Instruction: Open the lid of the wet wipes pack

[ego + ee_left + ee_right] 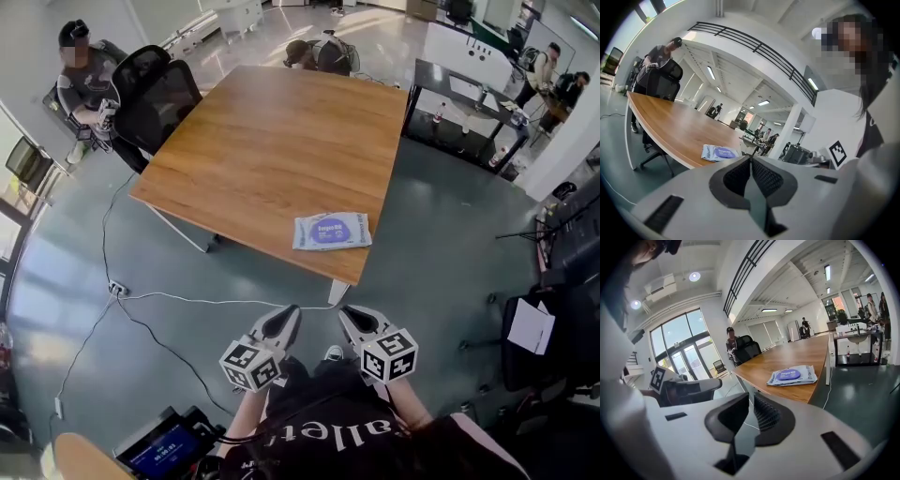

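The wet wipes pack (pixel 332 231) lies flat near the front edge of the wooden table (pixel 272 141). It is pale blue with a purple oval lid that lies flat against it. It also shows in the left gripper view as the pack (pixel 720 152) and in the right gripper view as the pack (pixel 792 375). My left gripper (pixel 289 313) (pixel 750 158) and right gripper (pixel 349 313) (pixel 751 395) hang side by side close to my body, short of the table edge and well apart from the pack. Both are shut with nothing held.
A black office chair (pixel 159 98) stands at the table's far left, with a seated person (pixel 84 84) beyond it. White cables (pixel 187 300) run over the grey floor. A dark desk (pixel 469 94) with people behind it stands at the back right. A chair holding paper (pixel 530 328) is at the right.
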